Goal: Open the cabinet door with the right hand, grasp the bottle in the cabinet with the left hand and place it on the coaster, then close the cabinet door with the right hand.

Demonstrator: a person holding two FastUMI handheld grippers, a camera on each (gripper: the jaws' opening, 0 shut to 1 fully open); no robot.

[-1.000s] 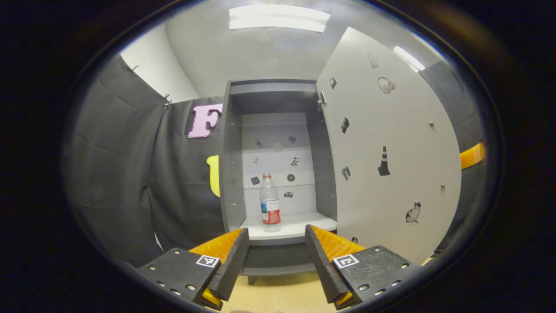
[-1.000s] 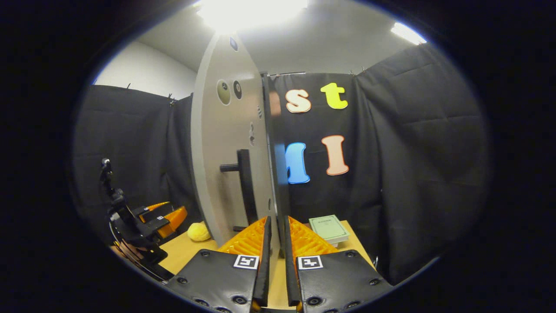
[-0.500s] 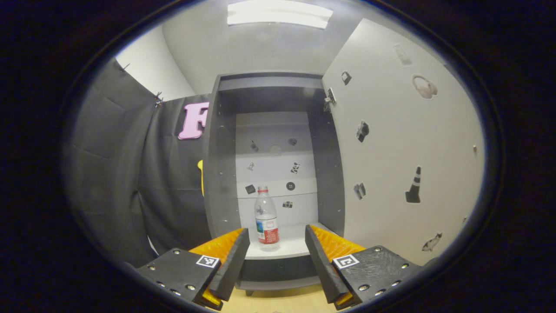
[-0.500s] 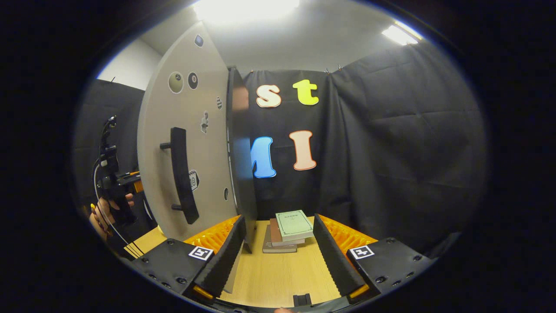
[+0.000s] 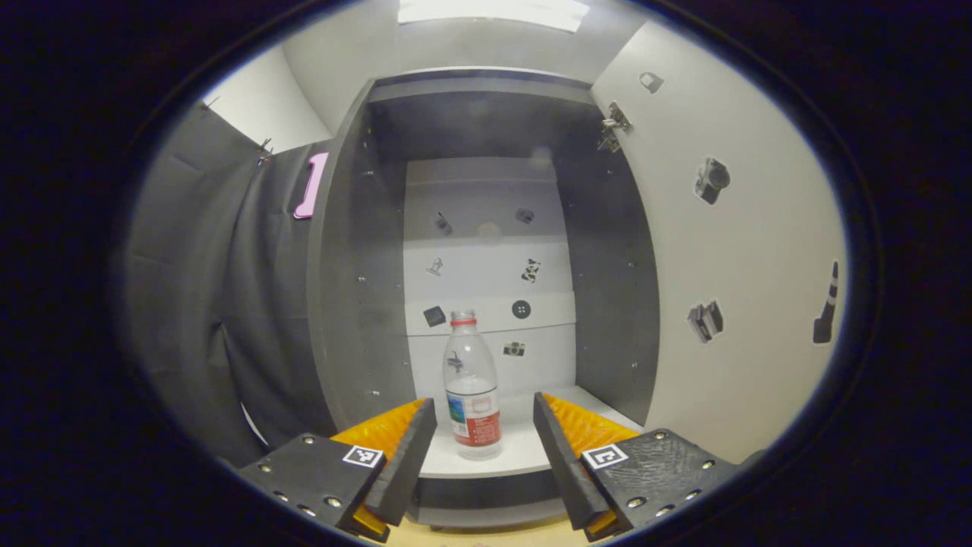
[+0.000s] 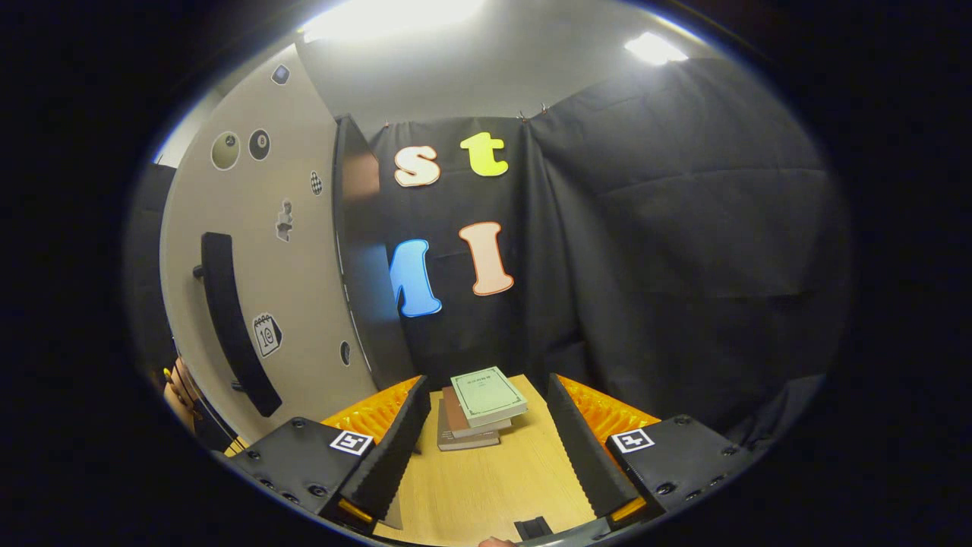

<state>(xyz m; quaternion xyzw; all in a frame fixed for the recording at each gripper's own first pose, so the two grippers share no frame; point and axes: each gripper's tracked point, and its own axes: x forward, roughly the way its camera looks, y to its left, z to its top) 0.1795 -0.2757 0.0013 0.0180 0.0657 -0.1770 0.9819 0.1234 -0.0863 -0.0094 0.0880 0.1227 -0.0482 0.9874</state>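
A clear plastic bottle (image 5: 472, 395) with a red cap band and a red and blue label stands upright on the white bottom shelf (image 5: 516, 448) of the open grey cabinet (image 5: 357, 266). My left gripper (image 5: 482, 456) is open just in front of the shelf edge, the bottle a little beyond its fingertips and between their lines. The cabinet door (image 5: 729, 251) stands swung open on the right in the left gripper view. In the right gripper view the door's outer face (image 6: 258, 289) with its black handle (image 6: 231, 327) is at left. My right gripper (image 6: 482, 448) is open over the table, holding nothing.
A stack of books (image 6: 478, 406) lies on the wooden table (image 6: 486, 486) ahead of the right gripper. Black cloth walls close the booth behind and to the right. A person's hand (image 6: 181, 384) shows at the left edge beside the door.
The right gripper has let go of the door edge, opened and swung right toward the books. The left gripper has moved forward to the cabinet; the bottle looms larger.
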